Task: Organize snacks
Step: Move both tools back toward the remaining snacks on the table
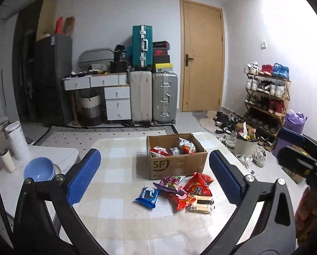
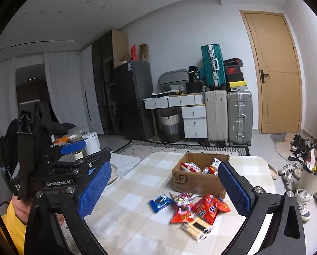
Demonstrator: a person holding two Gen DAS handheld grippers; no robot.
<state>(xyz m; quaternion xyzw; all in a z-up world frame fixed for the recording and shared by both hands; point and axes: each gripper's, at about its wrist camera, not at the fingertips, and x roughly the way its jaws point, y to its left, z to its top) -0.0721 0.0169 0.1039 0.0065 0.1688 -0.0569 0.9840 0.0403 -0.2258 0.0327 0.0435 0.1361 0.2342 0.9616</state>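
An open cardboard box (image 1: 177, 165) marked SF stands on the checked table (image 1: 116, 170) and holds several snack packs. In front of it lies a loose pile: a blue cookie pack (image 1: 146, 197), a purple pack (image 1: 169, 183), red packs (image 1: 197, 184) and a clear cracker pack (image 1: 201, 206). My left gripper (image 1: 154, 176) is open and empty, held above the table short of the pile. My right gripper (image 2: 164, 189) is open and empty too. The box (image 2: 197, 179) and the blue pack (image 2: 160, 203) show between its fingers. The left gripper's body (image 2: 58, 170) shows at the left of the right wrist view.
Blue bowls (image 1: 39, 170) and white cups (image 1: 16, 140) stand on a side surface to the left. A bin (image 1: 245, 144) full of wrappers and a shoe rack (image 1: 266, 102) stand on the right. Suitcases (image 1: 154, 95), drawers and a door line the back wall.
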